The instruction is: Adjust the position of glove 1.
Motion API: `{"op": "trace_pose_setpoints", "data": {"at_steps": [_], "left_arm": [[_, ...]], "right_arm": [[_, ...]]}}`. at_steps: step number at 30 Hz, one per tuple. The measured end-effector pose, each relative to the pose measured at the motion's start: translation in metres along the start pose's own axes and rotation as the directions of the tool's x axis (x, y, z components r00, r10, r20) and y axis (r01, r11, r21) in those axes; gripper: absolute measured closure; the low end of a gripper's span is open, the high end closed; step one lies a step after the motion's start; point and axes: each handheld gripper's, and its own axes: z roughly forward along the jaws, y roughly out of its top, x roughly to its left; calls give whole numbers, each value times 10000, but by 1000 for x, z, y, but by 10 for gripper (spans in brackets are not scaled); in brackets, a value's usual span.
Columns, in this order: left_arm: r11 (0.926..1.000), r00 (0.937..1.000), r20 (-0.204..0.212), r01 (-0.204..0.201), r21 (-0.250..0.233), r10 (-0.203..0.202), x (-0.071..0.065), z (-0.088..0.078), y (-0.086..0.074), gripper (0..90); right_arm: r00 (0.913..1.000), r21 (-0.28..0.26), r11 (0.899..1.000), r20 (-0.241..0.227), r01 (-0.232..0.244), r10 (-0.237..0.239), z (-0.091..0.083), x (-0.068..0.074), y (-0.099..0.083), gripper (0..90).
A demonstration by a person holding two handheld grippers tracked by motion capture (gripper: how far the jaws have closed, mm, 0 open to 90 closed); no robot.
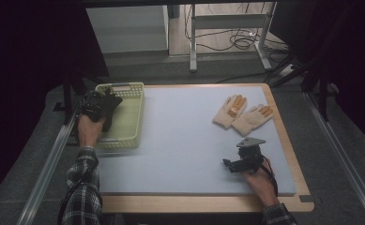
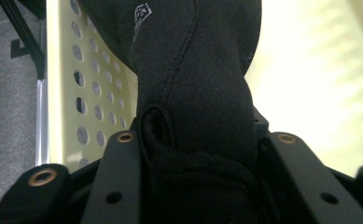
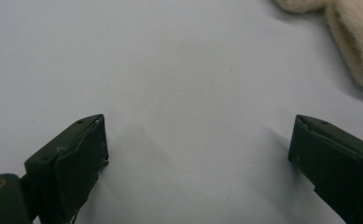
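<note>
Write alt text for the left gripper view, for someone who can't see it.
A black fabric glove sits bunched between the two black jaws of the left tongs, close to the camera. Behind it is a pale yellow-green plastic basket with rows of holes in its wall.

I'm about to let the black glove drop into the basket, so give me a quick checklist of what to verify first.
1. Black glove between the jaws of the left gripper: ok, the fabric bunches between them.
2. Glove over the yellow basket: ok, the perforated wall and floor lie behind it.
3. Glove clear of the basket rim: cannot tell.
4. Right gripper open, holding nothing: ok, jaws wide over the bare white mat.
5. Cream gloves left to collect: ok, lying at the mat's far right.
</note>
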Motion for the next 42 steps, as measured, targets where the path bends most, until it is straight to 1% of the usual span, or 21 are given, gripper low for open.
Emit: {"op": "trace_pose_setpoints", "data": {"at_steps": [3, 5, 6, 7, 10, 12, 13, 15, 16, 19, 22, 24, 25, 26, 28, 30, 31, 33, 34, 38, 42], "left_arm": [[9999, 10000, 32, -48, 91, 48, 0, 5, 0, 577], [9996, 10000, -49, -71, 262, 72, 0, 8, 0, 497], [9990, 9997, -194, -150, 426, 158, 0, 10, -1, 438], [9990, 9997, -194, -170, 414, 178, 0, 10, -1, 348], [9991, 9998, -115, -128, 392, 133, 1, 9, -2, 252], [9995, 9999, 29, -104, 305, 104, 2, 7, -3, 234], [9994, 9999, 19, -163, 292, 163, 1, 5, -3, 188], [9994, 9997, -37, -223, 255, 224, 1, 4, -3, 166], [9996, 9996, -30, -263, 132, 263, 0, 0, -3, 158], [9996, 9996, -17, -272, 112, 272, 0, -3, -3, 125], [9998, 9997, 170, -197, -22, 197, 2, -10, -5, 107], [9998, 9996, 187, -193, -45, 193, 2, -11, -6, 106], [9998, 9995, 252, -161, -124, 165, 4, -13, -7, 106], [9996, 9991, 432, -35, -283, 47, 6, -16, -8, 105], [9994, 9985, 545, 29, -331, -11, 8, -17, -9, 101], [9979, 9958, 899, 226, -605, -171, 12, -22, -12, 97], [9979, 9958, 899, 226, -605, -171, 12, -22, -12, 94], [9964, 9932, 1130, 364, -763, -276, 13, -25, -13, 84], [9941, 9905, 1330, 469, -975, -337, 13, -27, -15, 76], [9916, 9877, 1534, 474, -1201, -287, 13, -33, -17, 65], [9884, 9826, 1848, 481, -1440, -209, 12, -40, -20, 56]], "right_arm": [[10000, -1, 10000, 0, -3, 3, 0, 0, 0, 44], [10000, 1, 10000, -1, -2, 2, 0, 0, 0, 44], [10000, -1, 10000, -4, 0, 0, 0, 0, 0, 44], [10000, -1, 10000, 1, 2, -2, 0, 0, 0, 44], [10000, 1, 10000, -3, -1, 1, 0, 0, 0, 44], [10000, 2, 10000, 0, -2, 2, 0, 0, 0, 44], [10000, 1, 10000, 3, 1, -1, 0, 0, 0, 44], [10000, 3, 10000, 6, 8, -8, 0, 0, 0, 44], [10000, 0, 10000, -3, -1, 1, 0, 0, 0, 43], [10000, 1, 10000, 3, 3, -3, 0, 0, 0, 44], [10000, 4, 10000, 8, 11, -11, 0, 0, 0, 44], [10000, 5, 10000, 9, 13, -13, 0, 0, 0, 44], [10000, 2, 10000, 8, 14, -14, 0, 0, 0, 44], [10000, 4, 10000, 9, 10, -10, 0, 0, 0, 44], [10000, 5, 10000, 9, 13, -13, 0, 0, 0, 44], [10000, 4, 10000, 10, 14, -14, 0, 0, 0, 44], [10000, 4, 10000, 10, 14, -14, 0, 0, 0, 44], [10000, 4, 10000, 10, 12, -12, 0, 0, 0, 44], [10000, 7, 10000, 13, 13, -13, 0, 0, 0, 44], [10000, 6, 10000, 13, 17, -17, 0, 0, 0, 43], [10000, 7, 10000, 12, 13, -13, 0, 0, 0, 44]]}}
